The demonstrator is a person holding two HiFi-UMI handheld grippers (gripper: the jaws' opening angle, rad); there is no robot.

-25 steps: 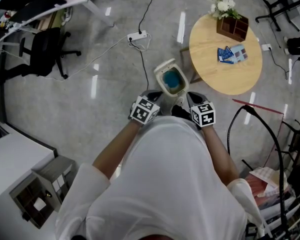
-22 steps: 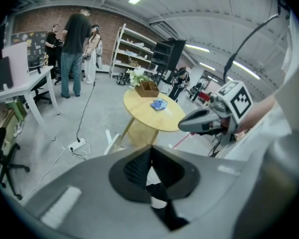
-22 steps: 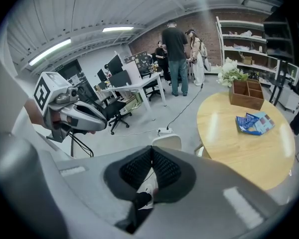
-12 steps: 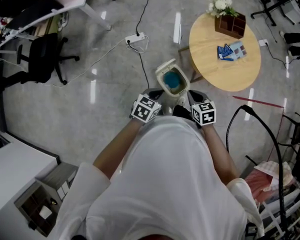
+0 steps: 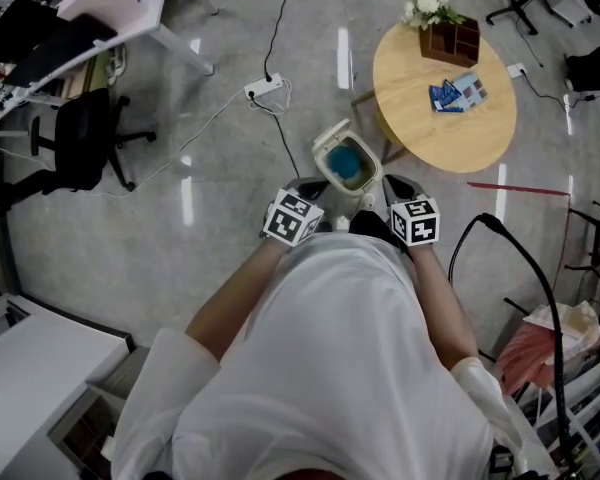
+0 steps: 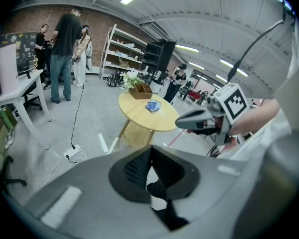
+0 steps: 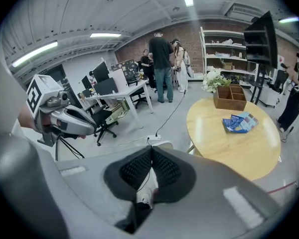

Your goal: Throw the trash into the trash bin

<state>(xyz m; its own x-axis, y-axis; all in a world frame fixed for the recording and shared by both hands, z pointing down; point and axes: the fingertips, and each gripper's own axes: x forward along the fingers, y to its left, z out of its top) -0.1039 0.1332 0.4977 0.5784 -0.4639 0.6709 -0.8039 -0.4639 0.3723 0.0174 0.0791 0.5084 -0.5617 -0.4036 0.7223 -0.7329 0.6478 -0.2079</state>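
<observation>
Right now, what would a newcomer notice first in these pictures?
The open bin with its blue liner, on the floor centre-frame, directly ahead of the left gripper and right gripper, both shut. Beside it, a round table carries blue packets, a wooden box and white flowers.

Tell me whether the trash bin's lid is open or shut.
Open. In the head view the trash bin shows its blue inside from above, and its white lid stands swung back at the far edge.

White trash bin (image 5: 332,138) stands open on the floor — blue inside.
</observation>
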